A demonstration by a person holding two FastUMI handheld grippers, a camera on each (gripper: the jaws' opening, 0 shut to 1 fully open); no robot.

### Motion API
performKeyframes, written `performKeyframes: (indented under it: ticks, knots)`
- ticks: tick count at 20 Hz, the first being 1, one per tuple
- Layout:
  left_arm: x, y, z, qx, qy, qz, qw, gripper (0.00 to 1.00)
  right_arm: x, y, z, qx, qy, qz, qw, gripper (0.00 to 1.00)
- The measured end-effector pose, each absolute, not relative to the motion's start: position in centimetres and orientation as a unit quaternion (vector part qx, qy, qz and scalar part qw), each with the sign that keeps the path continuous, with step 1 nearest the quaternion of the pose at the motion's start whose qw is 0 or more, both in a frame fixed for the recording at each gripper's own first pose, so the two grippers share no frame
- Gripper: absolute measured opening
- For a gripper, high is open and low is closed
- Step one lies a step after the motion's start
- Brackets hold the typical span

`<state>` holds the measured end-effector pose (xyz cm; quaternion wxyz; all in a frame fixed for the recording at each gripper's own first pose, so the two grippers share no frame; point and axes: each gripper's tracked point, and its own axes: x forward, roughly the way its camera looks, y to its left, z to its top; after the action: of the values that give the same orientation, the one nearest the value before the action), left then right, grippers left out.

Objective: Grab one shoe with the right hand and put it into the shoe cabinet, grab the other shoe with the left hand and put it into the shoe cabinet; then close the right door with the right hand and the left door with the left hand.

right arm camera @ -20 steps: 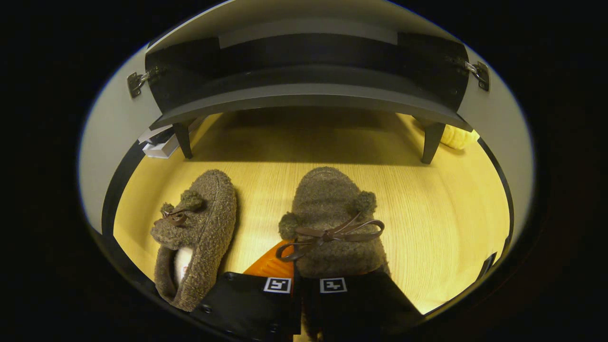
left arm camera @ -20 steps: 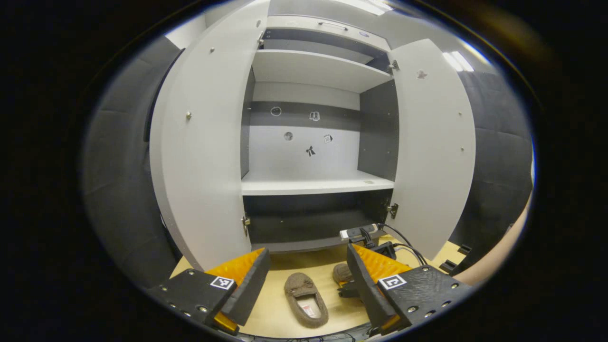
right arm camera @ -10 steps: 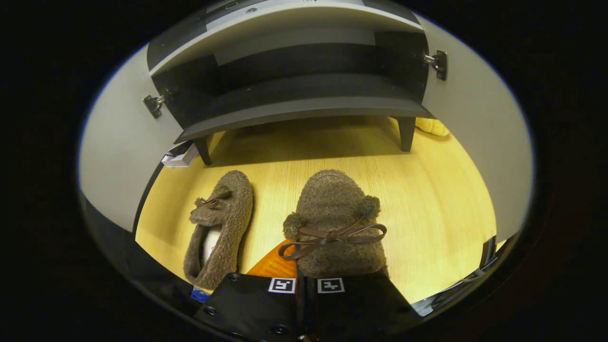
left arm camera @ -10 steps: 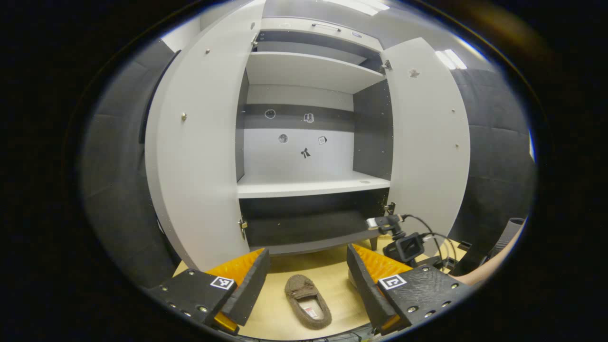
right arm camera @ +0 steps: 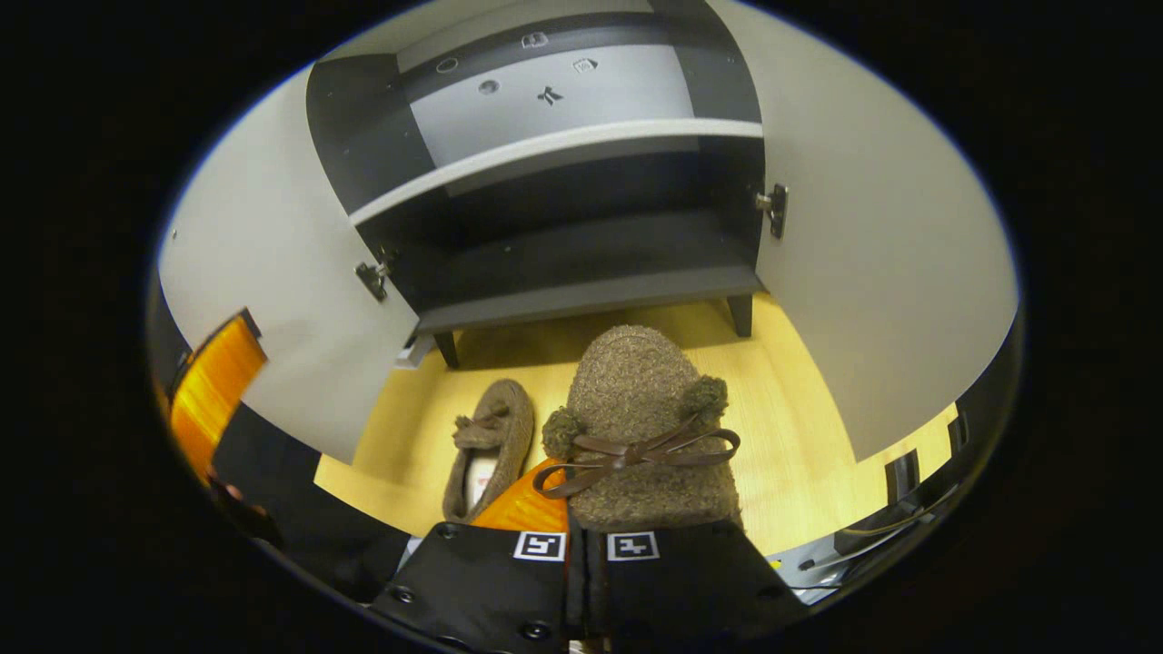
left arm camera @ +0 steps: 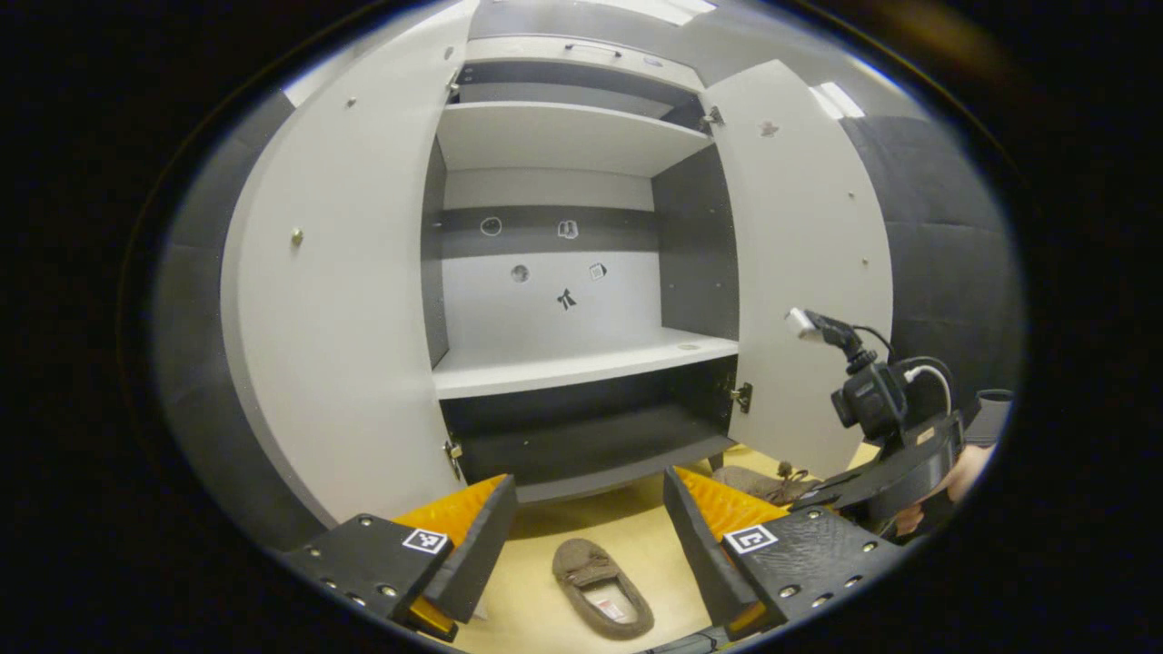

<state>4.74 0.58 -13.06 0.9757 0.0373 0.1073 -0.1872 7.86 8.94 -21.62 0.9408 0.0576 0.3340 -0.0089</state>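
The shoe cabinet [left arm camera: 581, 272] is standing on the floor [right arm camera: 818, 472] with both doors swung open, the left door [left arm camera: 336, 318] to the left of its shelves and the right door [left arm camera: 800, 272] to the right. One shoe [left arm camera: 603, 588] is lying on the floor in front of the cabinet, between the fingers of the left claw [left arm camera: 589, 531], which is hovering above it. The other shoe [right arm camera: 641, 427] is sitting in the right claw [right arm camera: 581, 581], raised above the floor, toe pointing toward the bottom shelf [right arm camera: 591, 272], to the right of the shoe on the floor.
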Motion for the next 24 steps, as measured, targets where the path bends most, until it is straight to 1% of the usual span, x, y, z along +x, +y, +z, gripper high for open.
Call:
performKeyframes:
  ticks: [1,2,3,8,9,10,11,13,14,17,19,20,21,22,23,24]
  knots:
    - [4.7,0.3,-12.6,0.03,0.11,-0.192,0.975,0.99,8.4,8.8,-19.9,0.062,0.315,-0.018,0.947,0.03]
    - [4.7,0.1,-11.9,0.025,0.109,-0.196,0.974,0.89,9.1,8.8,-18.1,0.065,0.295,-0.021,0.953,0.03]
    - [4.6,0.1,-11.2,0.022,0.105,-0.197,0.975,0.98,9.9,9.1,-16.1,0.067,0.274,-0.02,0.959,0.03]
    - [4.9,0.1,-10.4,0.023,0.097,-0.184,0.978,0.98,14.3,10.3,-7.1,0.046,0.212,0.022,0.976,0.03]
    - [5.1,0.0,-10.3,0.018,0.098,-0.18,0.979,0.99,15.5,10.6,-5.4,0.043,0.197,0.032,0.979,0.0]
    - [5.3,-0.1,-9.9,0.01,0.096,-0.182,0.979,0.98,16.9,10.8,-3.9,0.042,0.186,0.042,0.981,0.03]
    - [5.5,-0.3,-9.4,0.005,0.091,-0.183,0.979,0.98,18.1,10.9,-2.6,0.042,0.176,0.049,0.982,0.03]
    - [6.1,0.1,-8.1,0.009,0.077,-0.175,0.981,0.93,21.0,10.5,0.0,0.042,0.157,0.055,0.985,0.03]
    - [6.5,0.4,-7.5,0.016,0.072,-0.168,0.983,0.89,22.6,10.2,1.1,0.045,0.15,0.057,0.986,0.02]
    - [7.0,1.1,-6.1,0.022,0.06,-0.144,0.987,0.89,26.8,9.7,2.8,0.057,0.14,0.054,0.987,0.02]
    - [7.2,1.4,-5.8,0.016,0.061,-0.126,0.99,0.98,29.5,9.3,3.4,0.059,0.134,0.053,0.988,0.02]
    - [7.2,1.7,-5.9,0.013,0.062,-0.116,0.991,0.93,30.7,9.1,3.8,0.06,0.131,0.051,0.988,0.02]
    - [7.2,1.8,-6.0,0.011,0.065,-0.107,0.992,0.98,31.8,9.0,3.9,0.061,0.132,0.052,0.988,0.0]
    - [7.3,1.9,-6.0,0.009,0.068,-0.097,0.993,0.98,33.2,9.1,4.0,0.063,0.132,0.053,0.988,0.02]
    - [7.3,2.1,-6.0,0.007,0.07,-0.087,0.994,0.93,34.5,9.1,4.0,0.065,0.133,0.054,0.988,0.0]
    - [7.3,2.2,-5.9,0.006,0.07,-0.08,0.994,0.94,35.9,9.0,4.0,0.064,0.132,0.053,0.988,0.0]
